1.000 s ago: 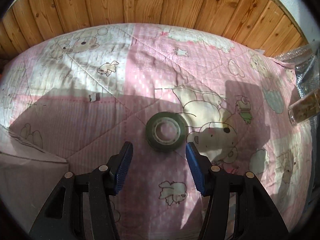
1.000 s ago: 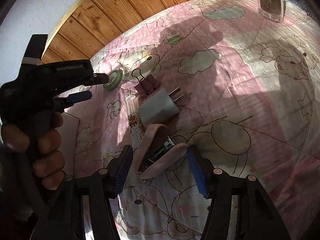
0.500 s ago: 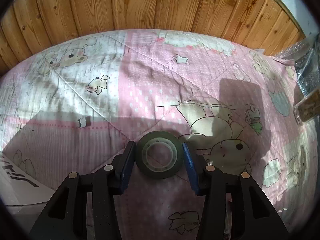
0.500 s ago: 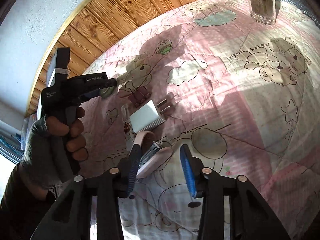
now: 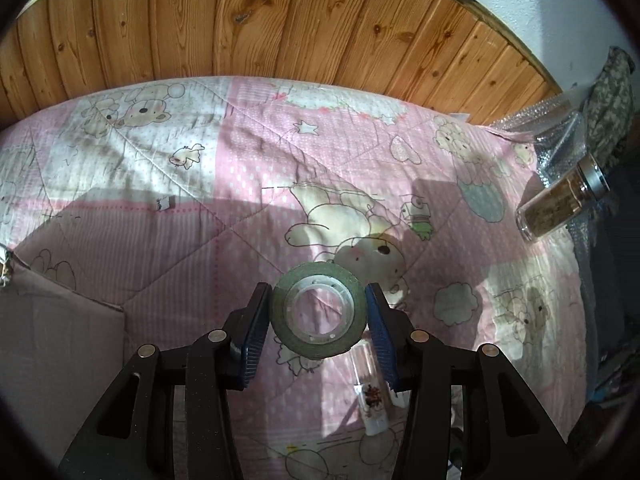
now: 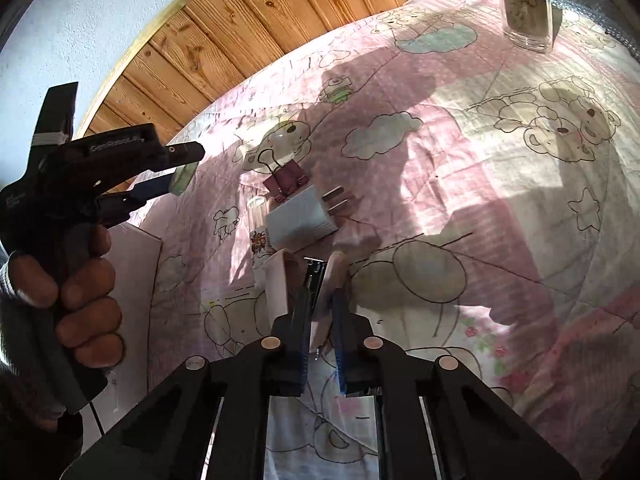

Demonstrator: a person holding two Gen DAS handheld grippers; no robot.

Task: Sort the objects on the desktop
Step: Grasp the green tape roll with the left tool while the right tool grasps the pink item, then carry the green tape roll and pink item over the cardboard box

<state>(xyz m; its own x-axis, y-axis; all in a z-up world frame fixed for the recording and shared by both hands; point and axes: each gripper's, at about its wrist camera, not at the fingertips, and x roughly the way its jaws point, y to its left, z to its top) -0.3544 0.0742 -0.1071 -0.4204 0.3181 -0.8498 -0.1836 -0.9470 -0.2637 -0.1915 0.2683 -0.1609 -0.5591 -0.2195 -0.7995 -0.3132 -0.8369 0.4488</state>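
My left gripper (image 5: 316, 300) is shut on a roll of green tape (image 5: 320, 350), both blue pads pressing its rim, and holds it a little above the pink quilt (image 5: 200, 248). In the right wrist view the same roll (image 6: 183, 176) shows edge-on at the left, with a person's hand (image 6: 84, 280) on that gripper's handle. My right gripper (image 6: 320, 308) is shut on a small pink stapler (image 6: 276, 280), which lies low on the quilt with its metal part between the jaws. Just beyond it lie a white plug adapter (image 6: 302, 220), a pink binder clip (image 6: 286, 182) and a small clear tube (image 6: 258, 220).
A glass jar with brown contents (image 5: 560, 208) stands at the quilt's right edge beside bubble wrap (image 5: 556, 136). A pale box flap (image 5: 52, 344) lies at the left. A wooden panel wall (image 5: 280, 20) runs along the back.
The left jaws moved in around the tape roll, shut on it and raised it off the quilt. The right jaws shut on the pink stapler.
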